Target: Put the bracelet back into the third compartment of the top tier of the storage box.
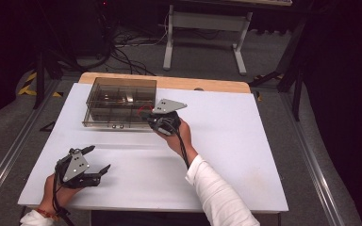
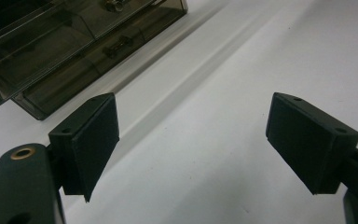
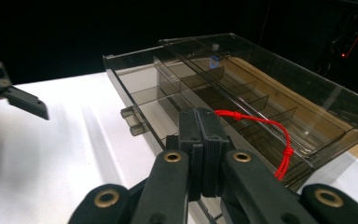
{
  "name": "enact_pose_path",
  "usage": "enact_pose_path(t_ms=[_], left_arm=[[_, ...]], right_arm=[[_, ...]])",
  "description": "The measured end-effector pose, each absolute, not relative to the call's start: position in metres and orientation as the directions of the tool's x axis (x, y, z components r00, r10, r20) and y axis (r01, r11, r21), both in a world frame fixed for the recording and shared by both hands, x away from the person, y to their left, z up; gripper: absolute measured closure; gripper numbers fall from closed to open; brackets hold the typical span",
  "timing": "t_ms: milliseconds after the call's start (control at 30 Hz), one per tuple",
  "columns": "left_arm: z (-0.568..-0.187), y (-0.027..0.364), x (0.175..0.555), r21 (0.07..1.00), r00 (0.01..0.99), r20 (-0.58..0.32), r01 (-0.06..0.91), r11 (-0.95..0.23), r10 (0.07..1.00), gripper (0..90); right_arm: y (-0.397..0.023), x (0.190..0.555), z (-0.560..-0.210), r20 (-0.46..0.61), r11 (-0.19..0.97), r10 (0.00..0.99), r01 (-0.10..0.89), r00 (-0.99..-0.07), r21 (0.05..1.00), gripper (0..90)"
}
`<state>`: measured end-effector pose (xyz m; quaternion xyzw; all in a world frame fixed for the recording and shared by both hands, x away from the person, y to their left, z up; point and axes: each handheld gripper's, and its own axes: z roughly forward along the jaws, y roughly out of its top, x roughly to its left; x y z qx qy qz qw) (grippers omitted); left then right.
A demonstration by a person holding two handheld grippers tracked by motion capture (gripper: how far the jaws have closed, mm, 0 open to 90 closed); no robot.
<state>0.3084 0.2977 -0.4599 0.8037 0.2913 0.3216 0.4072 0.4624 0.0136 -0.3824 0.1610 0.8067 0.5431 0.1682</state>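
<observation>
The compartment box (image 1: 120,102) is smoky brown and see-through. A bright red cord (image 3: 265,128) loops over it. Both tools, left (image 1: 96,162) and right (image 1: 152,117), are black with grey plates. The counter (image 1: 226,155) is white, the sleeve (image 1: 219,195) white too.

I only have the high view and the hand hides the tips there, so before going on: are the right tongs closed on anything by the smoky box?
Observer: Yes. In the right gripper view the right tongs are shut on a red cord.
Operator: Where does it run?
Observer: It loops out from the tips across the pulled-out drawer, which thin walls split into several compartments.
Operator: And the left tongs?
Observer: The left gripper view shows them wide open, with just bare white table between them.
</observation>
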Motion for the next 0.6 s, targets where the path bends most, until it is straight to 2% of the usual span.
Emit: enact_pose_path(t_ms=[500,533,567,600], left_arm=[[-0.459,0.299,0.308,0.844,0.626,0.278,0.203,-0.497,0.729,18.4],[-0.459,0.299,0.308,0.844,0.625,0.278,0.204,-0.496,0.729,18.8],[-0.459,0.299,0.308,0.844,0.625,0.278,0.204,-0.496,0.729,19.0],[-0.459,0.299,0.308,0.844,0.626,0.277,0.204,-0.496,0.729,19.0]], right_arm=[[0.024,0.467,-0.393,-0.079,0.365,0.468,0.112,-0.88,0.924,89.3],[0.025,0.467,-0.394,-0.075,0.363,0.469,0.114,-0.88,0.925,88.7],[0.025,0.467,-0.395,-0.075,0.361,0.478,0.118,-0.875,0.925,83.5],[0.026,0.467,-0.395,-0.076,0.362,0.478,0.118,-0.875,0.925,83.5]])
